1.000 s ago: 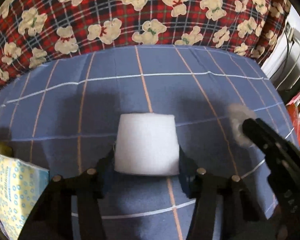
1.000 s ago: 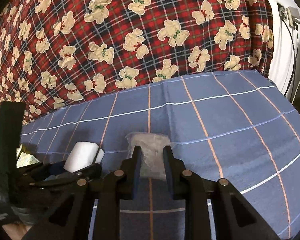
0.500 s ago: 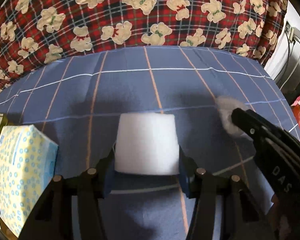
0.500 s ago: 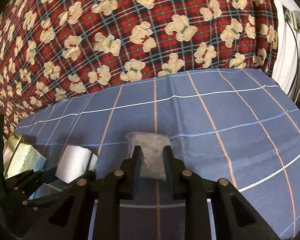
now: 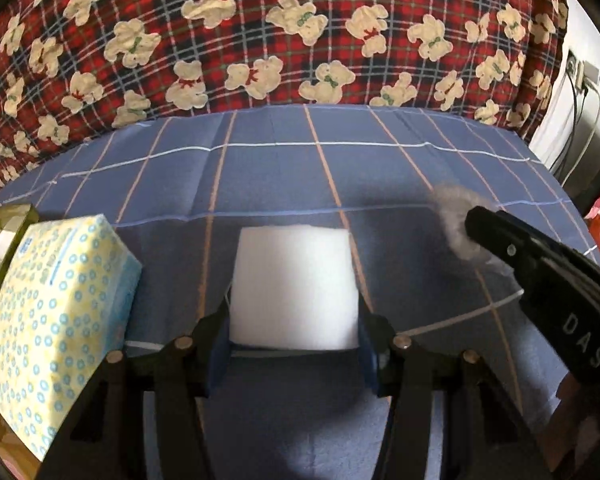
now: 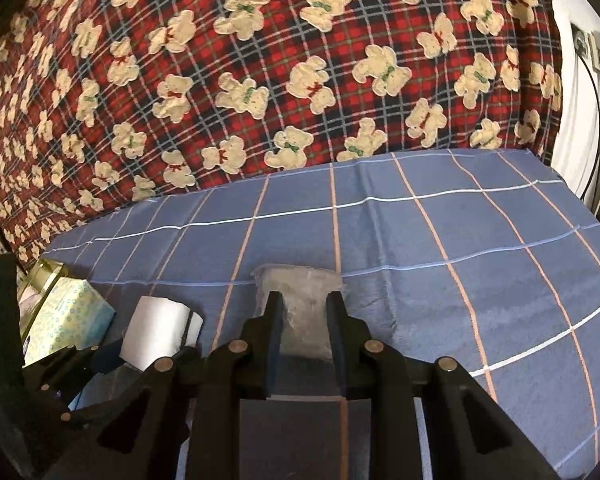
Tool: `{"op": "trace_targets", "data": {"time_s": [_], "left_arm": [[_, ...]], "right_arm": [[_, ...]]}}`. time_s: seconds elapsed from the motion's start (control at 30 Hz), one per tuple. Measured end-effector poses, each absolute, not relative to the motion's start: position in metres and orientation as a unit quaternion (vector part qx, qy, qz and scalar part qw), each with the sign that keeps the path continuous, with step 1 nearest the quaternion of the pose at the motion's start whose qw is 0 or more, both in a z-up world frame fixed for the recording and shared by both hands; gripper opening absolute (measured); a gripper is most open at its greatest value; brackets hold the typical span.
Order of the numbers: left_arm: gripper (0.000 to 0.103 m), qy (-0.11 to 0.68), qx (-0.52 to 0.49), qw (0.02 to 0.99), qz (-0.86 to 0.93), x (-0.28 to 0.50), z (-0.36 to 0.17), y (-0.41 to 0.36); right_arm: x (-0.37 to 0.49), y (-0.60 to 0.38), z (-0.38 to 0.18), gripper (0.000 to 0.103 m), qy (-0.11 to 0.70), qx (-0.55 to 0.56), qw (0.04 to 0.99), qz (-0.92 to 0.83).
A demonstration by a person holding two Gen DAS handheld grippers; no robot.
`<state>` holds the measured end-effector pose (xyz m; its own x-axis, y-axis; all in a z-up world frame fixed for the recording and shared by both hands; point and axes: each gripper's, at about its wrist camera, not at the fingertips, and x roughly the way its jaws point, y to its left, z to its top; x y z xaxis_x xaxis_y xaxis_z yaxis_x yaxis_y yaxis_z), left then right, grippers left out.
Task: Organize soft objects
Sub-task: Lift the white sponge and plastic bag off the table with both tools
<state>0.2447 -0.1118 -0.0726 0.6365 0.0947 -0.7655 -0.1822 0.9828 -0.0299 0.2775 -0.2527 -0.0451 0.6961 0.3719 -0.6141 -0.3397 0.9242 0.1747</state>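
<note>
My left gripper (image 5: 294, 334) is shut on a white toilet paper roll (image 5: 294, 286) and holds it above the blue checked cloth (image 5: 300, 168). The roll also shows in the right wrist view (image 6: 160, 338), at the lower left. My right gripper (image 6: 304, 320) is shut on a clear plastic pack of grey-white cotton (image 6: 302, 304). In the left wrist view the right gripper (image 5: 540, 276) comes in from the right with the cotton pack (image 5: 456, 220) at its tip. A yellow and blue tissue pack (image 5: 52, 320) lies at the left.
A red plaid blanket with teddy bears (image 5: 260, 40) rises behind the blue cloth. A gold-rimmed container (image 5: 4, 224) sits behind the tissue pack at the left edge. White cables and a wall socket (image 6: 596, 52) are at the far right.
Both grippers have moved left over the cloth with their loads. The tissue pack has come further into view at the left of both views.
</note>
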Motion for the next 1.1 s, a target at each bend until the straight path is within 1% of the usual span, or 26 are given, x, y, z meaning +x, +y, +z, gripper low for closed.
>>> {"op": "trace_targets", "data": {"time_s": [0.37, 0.53, 0.9, 1.1], "left_arm": [[0.052, 0.381, -0.081, 0.918, 0.08, 0.222, -0.064, -0.093], [0.052, 0.347, -0.073, 0.932, 0.079, 0.209, -0.055, -0.094], [0.052, 0.305, -0.056, 0.947, 0.084, 0.19, -0.042, -0.098], [0.052, 0.287, -0.05, 0.953, 0.086, 0.18, -0.039, -0.098]], "right_arm": [[0.26, -0.249, -0.04, 0.024, 0.31, 0.021, 0.929, 0.203], [0.246, -0.247, -0.036, 0.024, 0.288, 0.017, 0.936, 0.202], [0.209, -0.244, -0.024, 0.025, 0.222, 0.001, 0.954, 0.203], [0.201, -0.245, -0.023, 0.025, 0.214, 0.006, 0.956, 0.199]]}}
